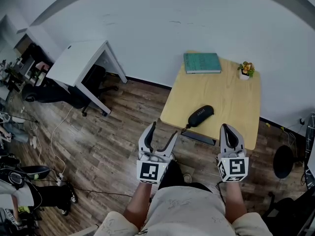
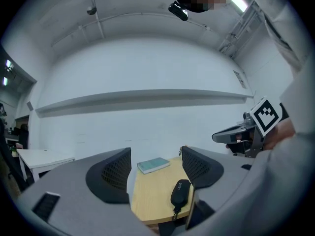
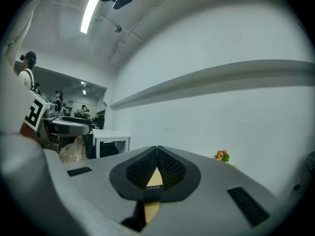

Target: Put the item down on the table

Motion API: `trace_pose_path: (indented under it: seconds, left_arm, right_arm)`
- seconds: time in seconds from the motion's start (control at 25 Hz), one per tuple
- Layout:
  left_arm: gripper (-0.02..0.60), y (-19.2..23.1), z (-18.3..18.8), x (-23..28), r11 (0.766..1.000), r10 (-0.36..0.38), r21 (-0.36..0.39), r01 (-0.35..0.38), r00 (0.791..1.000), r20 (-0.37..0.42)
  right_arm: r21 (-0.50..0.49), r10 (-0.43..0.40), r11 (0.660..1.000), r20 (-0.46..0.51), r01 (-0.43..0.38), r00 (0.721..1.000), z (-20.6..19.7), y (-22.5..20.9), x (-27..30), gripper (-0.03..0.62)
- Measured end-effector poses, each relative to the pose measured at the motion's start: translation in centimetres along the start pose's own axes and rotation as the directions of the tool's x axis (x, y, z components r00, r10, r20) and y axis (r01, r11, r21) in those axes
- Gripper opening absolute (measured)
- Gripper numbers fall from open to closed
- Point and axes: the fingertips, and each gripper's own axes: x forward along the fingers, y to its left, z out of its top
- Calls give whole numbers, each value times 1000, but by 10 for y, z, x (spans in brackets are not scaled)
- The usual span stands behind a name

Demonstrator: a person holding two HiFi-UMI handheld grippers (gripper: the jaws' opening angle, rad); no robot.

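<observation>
A black glasses case (image 1: 199,116) lies on the light wooden table (image 1: 231,97) near its front edge, its strap hanging over the edge. In the left gripper view the case (image 2: 180,193) rests on the table (image 2: 152,200) just beyond the jaws. My left gripper (image 1: 164,129) is open and empty, in front of the table's left corner. My right gripper (image 1: 226,128) is shut, at the front edge right of the case. In the right gripper view the pads (image 3: 157,166) meet; a black strip with white print shows in the slit below them.
A teal book (image 1: 202,62) and a small potted plant (image 1: 245,69) sit at the table's far side against the white wall. A white desk (image 1: 78,60) with a black chair (image 1: 93,80) stands to the left. Cables (image 1: 54,132) cross the wooden floor.
</observation>
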Motion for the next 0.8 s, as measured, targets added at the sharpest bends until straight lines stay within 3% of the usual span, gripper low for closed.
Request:
trace_pose_path:
  seconds: [0.16, 0.48, 0.52, 0.6, 0.72, 0.8]
  left_arm:
    - [324, 0, -5, 1, 1000, 3, -6, -3, 1000, -27]
    - [311, 7, -3, 4, 1000, 11, 1, -11, 1000, 17]
    - [276, 9, -3, 5, 1000, 20, -2, -19, 999, 30]
    - [147, 11, -2, 3, 1000, 28, -15, -28, 999, 33]
    - [104, 12, -1, 3, 999, 38, -34, -37, 999, 28]
    - [35, 15, -2, 3, 998, 57, -39, -56, 998, 28]
  right_arm:
    - [-1, -5, 1000, 1, 5, 1000, -1, -1, 1, 14]
    - [-3, -12, 1000, -2, 12, 1000, -1, 3, 3, 14]
    - [-3, -13, 1000, -2, 13, 1000, -1, 3, 3, 14]
    - [-4, -16, 1000, -4, 16, 1000, -1, 3, 3, 14]
    - [-10, -18, 1000, -4, 18, 1000, 0, 4, 2, 14]
    - [-10, -20, 1000, -4, 20, 1000, 0, 4, 3, 14]
